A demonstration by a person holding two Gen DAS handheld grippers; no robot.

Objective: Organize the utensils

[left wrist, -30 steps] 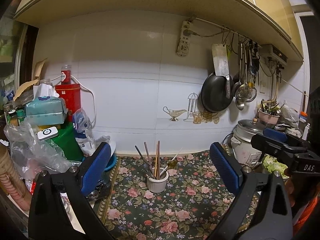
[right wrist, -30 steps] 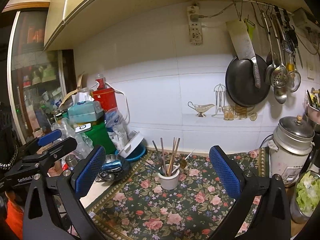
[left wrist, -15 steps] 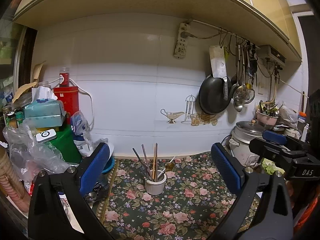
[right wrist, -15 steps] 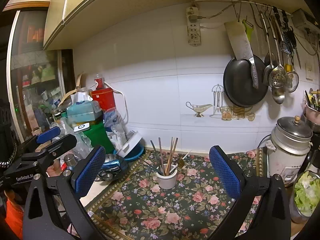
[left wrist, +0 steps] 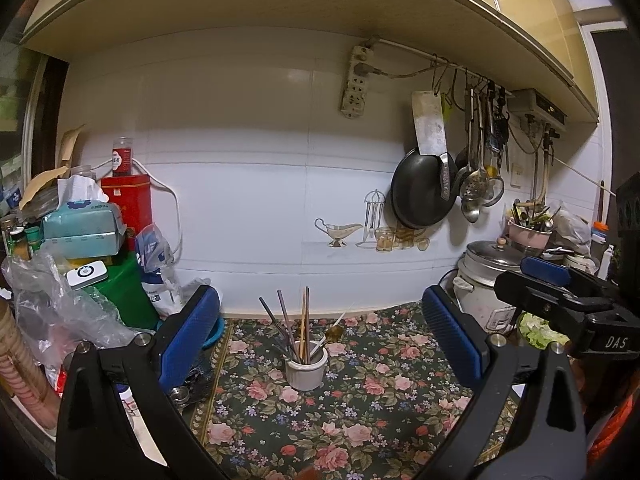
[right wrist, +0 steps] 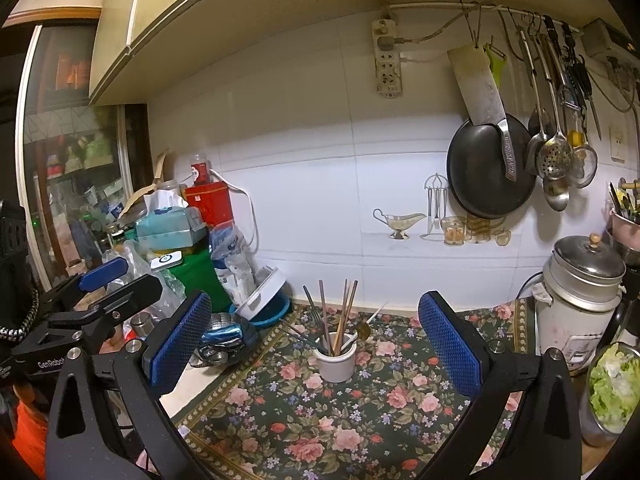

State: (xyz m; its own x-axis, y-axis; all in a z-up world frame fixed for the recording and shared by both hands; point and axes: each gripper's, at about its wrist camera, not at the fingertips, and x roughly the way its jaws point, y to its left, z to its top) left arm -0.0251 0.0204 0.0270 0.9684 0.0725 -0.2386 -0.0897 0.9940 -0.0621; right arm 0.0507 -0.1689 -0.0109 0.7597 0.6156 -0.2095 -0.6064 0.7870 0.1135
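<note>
Left gripper [left wrist: 320, 340]: gaping wide, holding nothing.
Right gripper [right wrist: 314, 344]: gaping wide, holding nothing.
Cup [right wrist: 335, 365]: standing upright, holding chopsticks [right wrist: 345, 320].

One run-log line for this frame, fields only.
left gripper: open, empty | right gripper: open, empty | utensil cup: upright on floral mat, untouched

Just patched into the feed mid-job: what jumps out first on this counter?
The white utensil cup crammed with chopsticks stands alone mid-counter on the floral mat, framed between both open grippers, the left gripper and the right gripper. On the wall to the right hang a black pan and a cleaver. A heap of boxes and bags fills the left corner.
</note>
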